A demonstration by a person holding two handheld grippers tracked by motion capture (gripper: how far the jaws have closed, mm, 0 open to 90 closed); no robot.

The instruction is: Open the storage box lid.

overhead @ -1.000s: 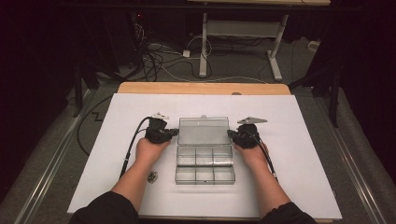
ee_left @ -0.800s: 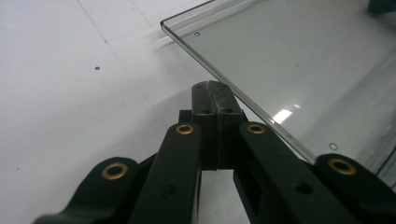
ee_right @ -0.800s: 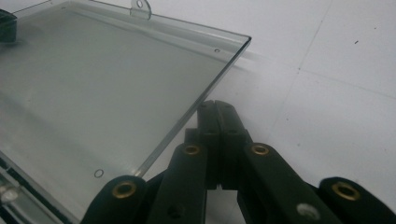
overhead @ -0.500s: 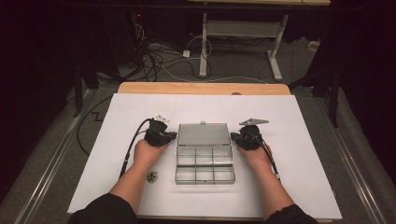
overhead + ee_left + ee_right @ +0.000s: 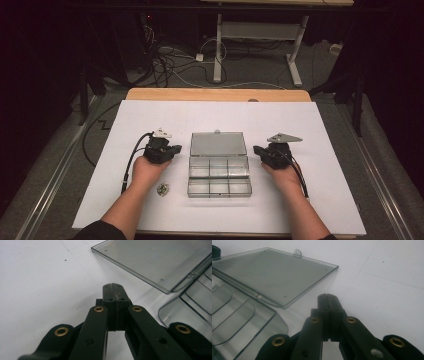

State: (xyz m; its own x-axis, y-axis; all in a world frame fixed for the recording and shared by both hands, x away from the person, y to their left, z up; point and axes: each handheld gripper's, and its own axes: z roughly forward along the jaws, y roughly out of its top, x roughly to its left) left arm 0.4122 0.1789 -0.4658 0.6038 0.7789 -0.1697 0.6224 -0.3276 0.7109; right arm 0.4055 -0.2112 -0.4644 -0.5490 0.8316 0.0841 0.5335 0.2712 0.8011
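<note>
Clear plastic box (image 5: pixel 219 170) open between both grippers; white table (image 5: pixel 150 112) around.

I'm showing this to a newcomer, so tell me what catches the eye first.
A clear compartment box lies at the middle of the white table, its lid folded flat away from the person. The left gripper and right gripper flank it, jaws shut and empty. A small shiny object lies by the left forearm.

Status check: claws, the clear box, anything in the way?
Left claw shut, empty, left of box. Right claw shut, empty, right of box. Clear compartment box open, lid laid flat behind. Small object on the table by the left forearm, off to the side.
</note>
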